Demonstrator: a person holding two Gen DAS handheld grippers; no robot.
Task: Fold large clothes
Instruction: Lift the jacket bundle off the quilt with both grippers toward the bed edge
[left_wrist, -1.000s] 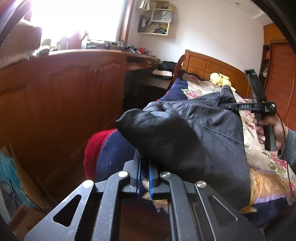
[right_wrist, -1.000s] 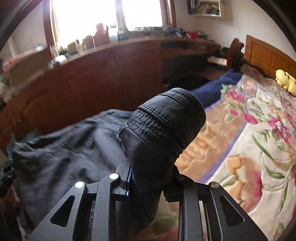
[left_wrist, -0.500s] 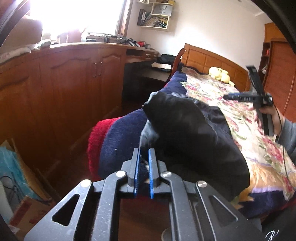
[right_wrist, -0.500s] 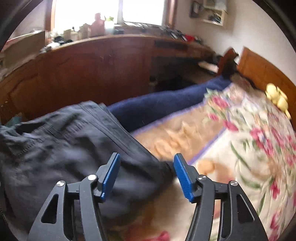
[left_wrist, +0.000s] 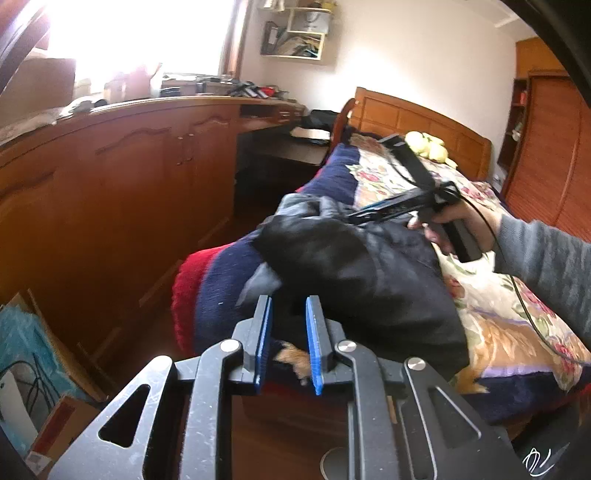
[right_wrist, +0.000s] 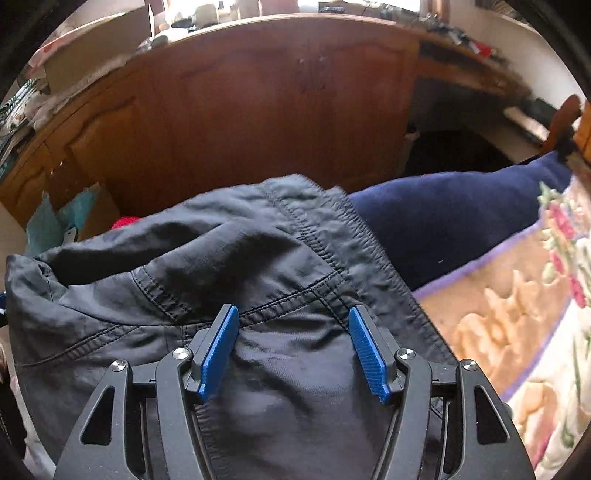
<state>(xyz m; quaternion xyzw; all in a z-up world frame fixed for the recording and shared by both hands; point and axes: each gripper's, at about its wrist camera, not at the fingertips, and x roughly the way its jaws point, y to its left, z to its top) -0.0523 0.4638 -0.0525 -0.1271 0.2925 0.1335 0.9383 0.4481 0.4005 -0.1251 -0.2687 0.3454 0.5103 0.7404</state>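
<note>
Upper left: glaring bright window (left_wrist: 140, 33). Left and centre: long wooden cabinets (left_wrist: 122, 177). Upper centre: white wall (left_wrist: 417, 59) bearing cluttered shelf (left_wrist: 295, 33). Right: wooden headboard (left_wrist: 417, 125), wardrobe (left_wrist: 550, 147).

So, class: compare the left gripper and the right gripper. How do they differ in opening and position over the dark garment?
The left gripper has just been opening and its jaws stand narrowly apart; the right gripper gapes much wider. The left sits at the dark garment's edge, the right above its middle. Both have blue pads and grip nothing.
</note>
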